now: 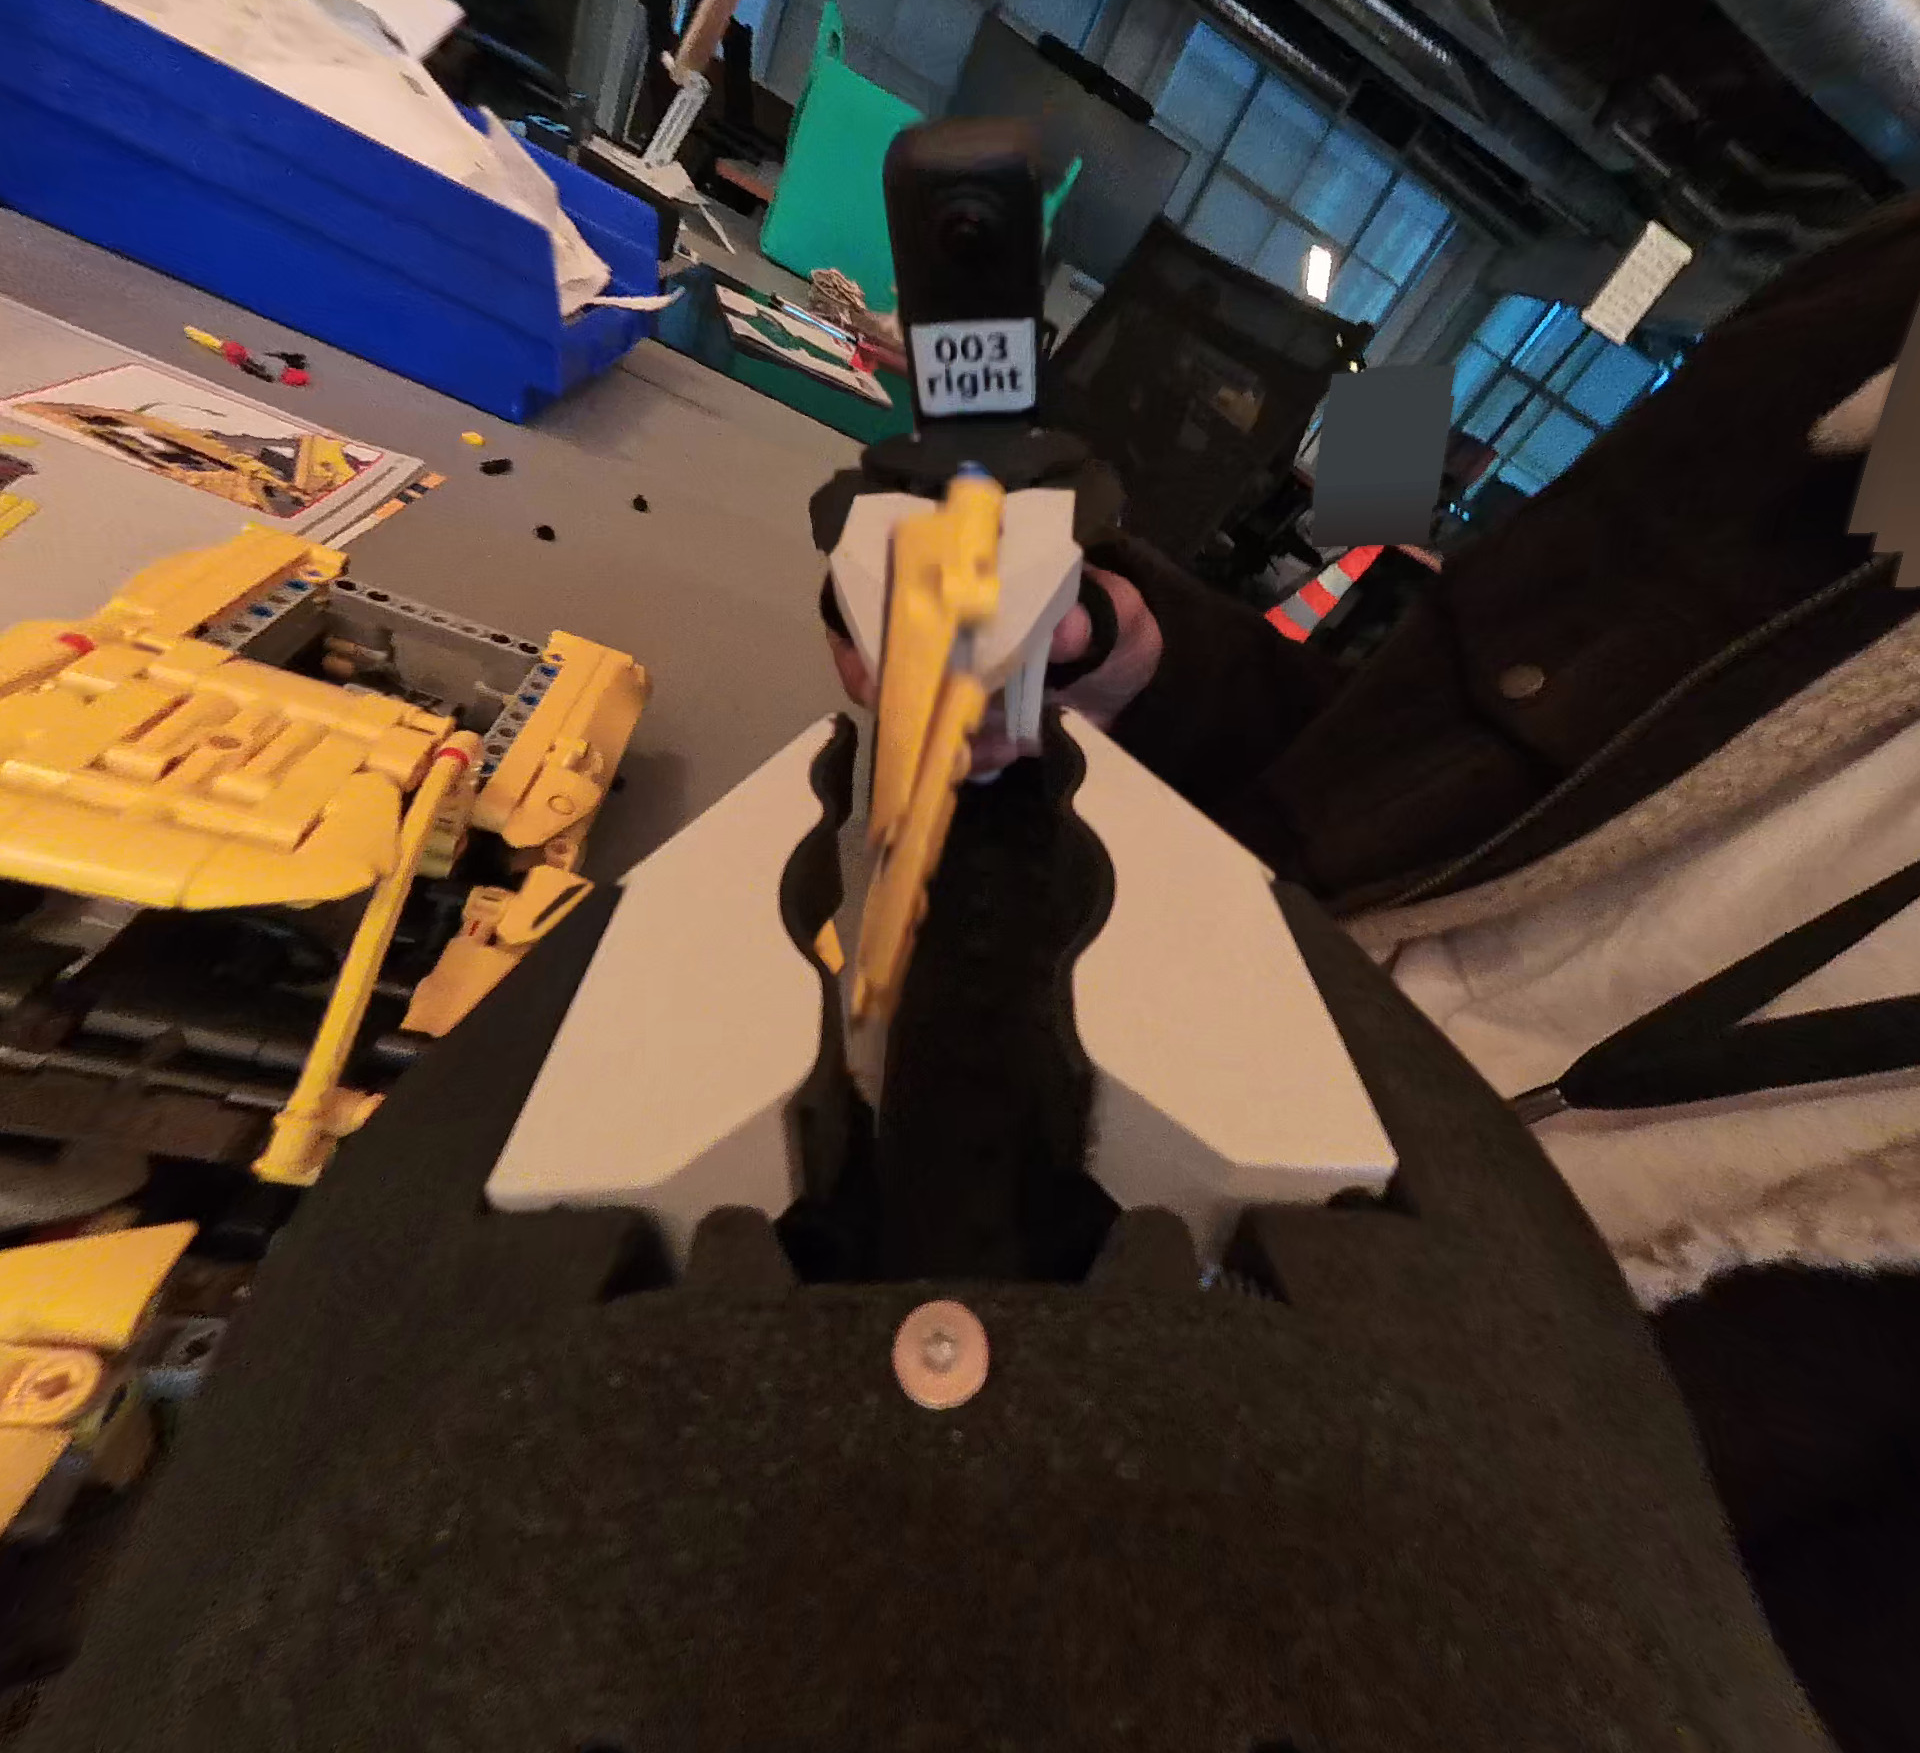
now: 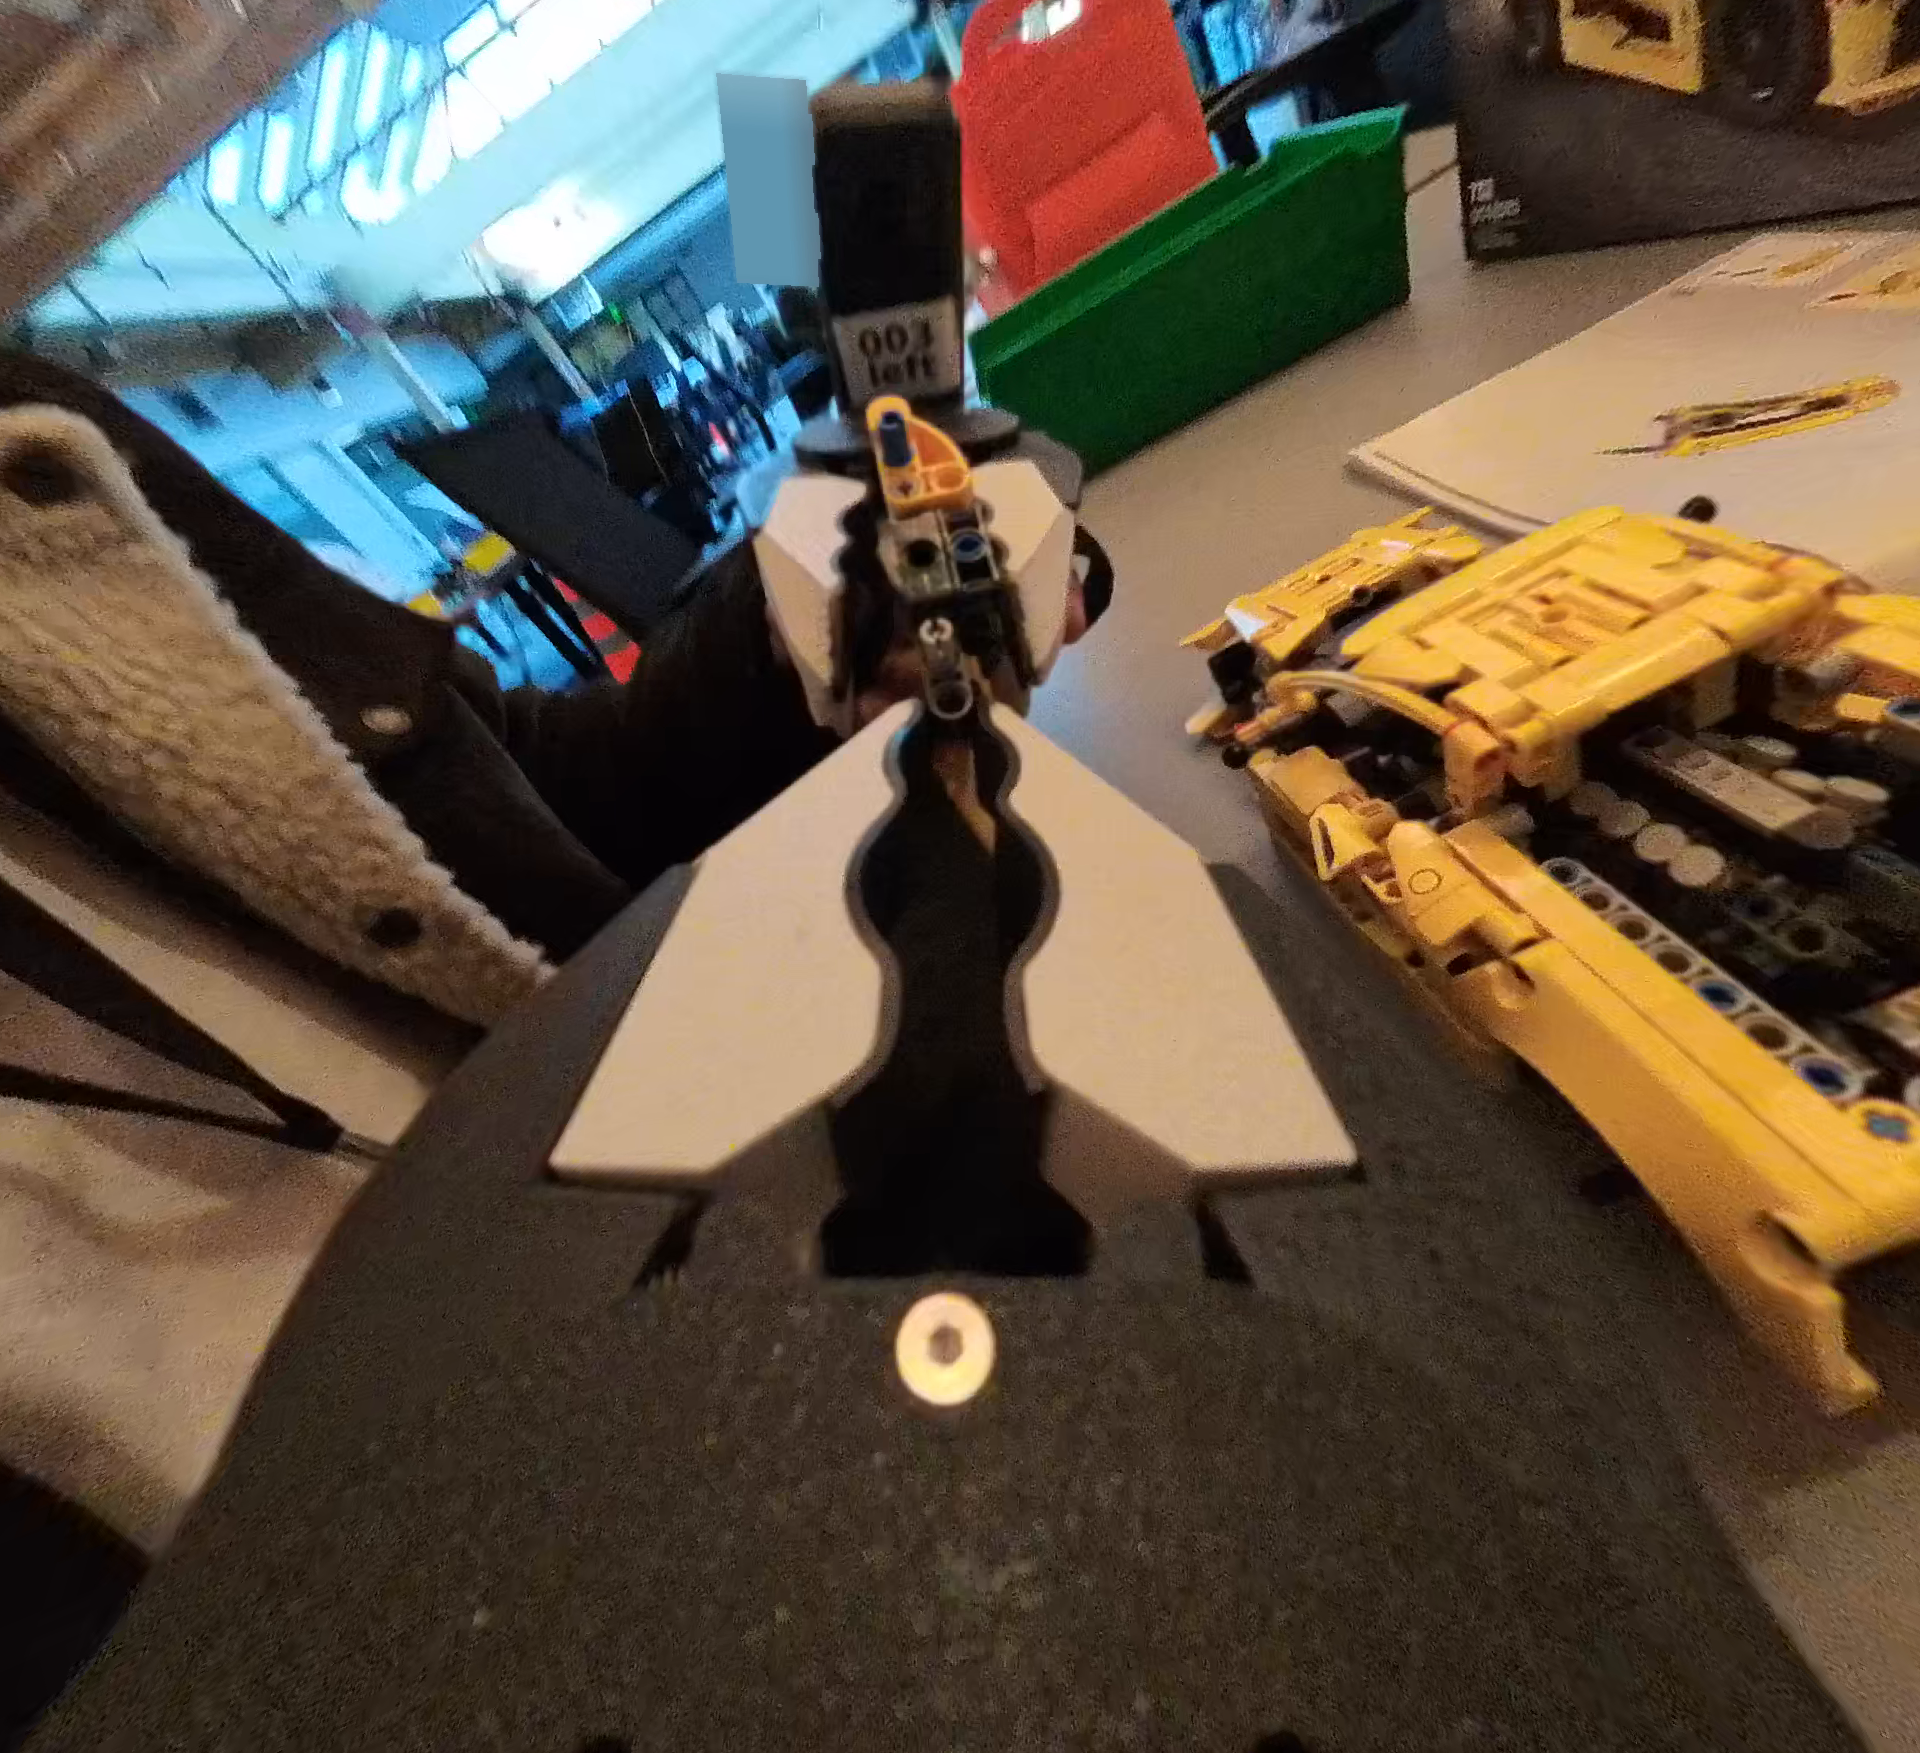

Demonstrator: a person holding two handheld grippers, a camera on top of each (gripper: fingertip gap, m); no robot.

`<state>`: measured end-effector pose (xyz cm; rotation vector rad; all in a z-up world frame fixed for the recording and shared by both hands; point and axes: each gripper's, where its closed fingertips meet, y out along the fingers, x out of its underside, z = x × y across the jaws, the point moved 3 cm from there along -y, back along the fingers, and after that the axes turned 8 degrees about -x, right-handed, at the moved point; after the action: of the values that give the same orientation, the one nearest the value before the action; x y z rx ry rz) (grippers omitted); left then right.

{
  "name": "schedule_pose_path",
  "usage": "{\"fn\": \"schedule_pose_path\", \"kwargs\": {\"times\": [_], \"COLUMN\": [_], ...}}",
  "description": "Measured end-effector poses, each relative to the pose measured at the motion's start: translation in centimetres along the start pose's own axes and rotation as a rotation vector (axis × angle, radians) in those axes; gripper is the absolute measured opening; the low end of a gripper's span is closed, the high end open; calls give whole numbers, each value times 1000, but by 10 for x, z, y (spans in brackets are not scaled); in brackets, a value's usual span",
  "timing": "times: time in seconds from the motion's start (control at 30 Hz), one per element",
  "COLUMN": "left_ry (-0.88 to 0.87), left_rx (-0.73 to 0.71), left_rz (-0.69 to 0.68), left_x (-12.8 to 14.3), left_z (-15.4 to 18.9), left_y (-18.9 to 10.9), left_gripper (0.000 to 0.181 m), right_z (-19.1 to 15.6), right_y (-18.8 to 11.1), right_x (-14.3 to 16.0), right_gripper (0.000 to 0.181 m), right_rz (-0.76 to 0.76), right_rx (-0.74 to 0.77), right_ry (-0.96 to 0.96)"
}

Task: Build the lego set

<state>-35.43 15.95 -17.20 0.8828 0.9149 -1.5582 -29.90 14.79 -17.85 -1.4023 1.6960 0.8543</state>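
A long yellow lego subassembly with a grey and black beam frame is held in the air between my two grippers, which face each other. My left gripper is shut on one end. My right gripper is shut on the other end. In the right wrist view I see the subassembly end-on, with my right gripper closed around its near tip and the left gripper clamped behind. The partly built yellow car lies on the grey table; it also shows in the right wrist view.
An instruction booklet lies open behind the car, also in the right wrist view. A blue bin, small loose pieces, a green bin and the set's box stand around. A person's coat is close by.
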Motion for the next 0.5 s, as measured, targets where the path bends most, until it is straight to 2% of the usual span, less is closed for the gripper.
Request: {"fn": "schedule_pose_path", "kwargs": {"times": [0.17, 0.27, 0.37, 0.43, 0.5], "left_ry": [-37, -49, -57, -79, -108], "left_rx": [-26, -20, 17, 30, 72], "left_rz": [11, 47, 29, -4, -44], "left_x": [2, 0, 2, 6, 11], "left_z": [-5, -2, 2, 1, 3], "left_y": [3, 6, 6, 5, 3], "left_gripper": [31, 9, 7, 6, 6], "right_z": [2, -1, -4, -7, -9], "right_y": [-10, -2, -3, -6, -7], "right_x": [-16, -13, -12, -15, -11], "right_gripper": [6, 7, 9, 29, 32], "right_rz": [248, 229, 203, 189, 81], "right_rx": [-61, -85, -98, -117, -121], "right_ry": [109, 110, 79, 36, 1]}}
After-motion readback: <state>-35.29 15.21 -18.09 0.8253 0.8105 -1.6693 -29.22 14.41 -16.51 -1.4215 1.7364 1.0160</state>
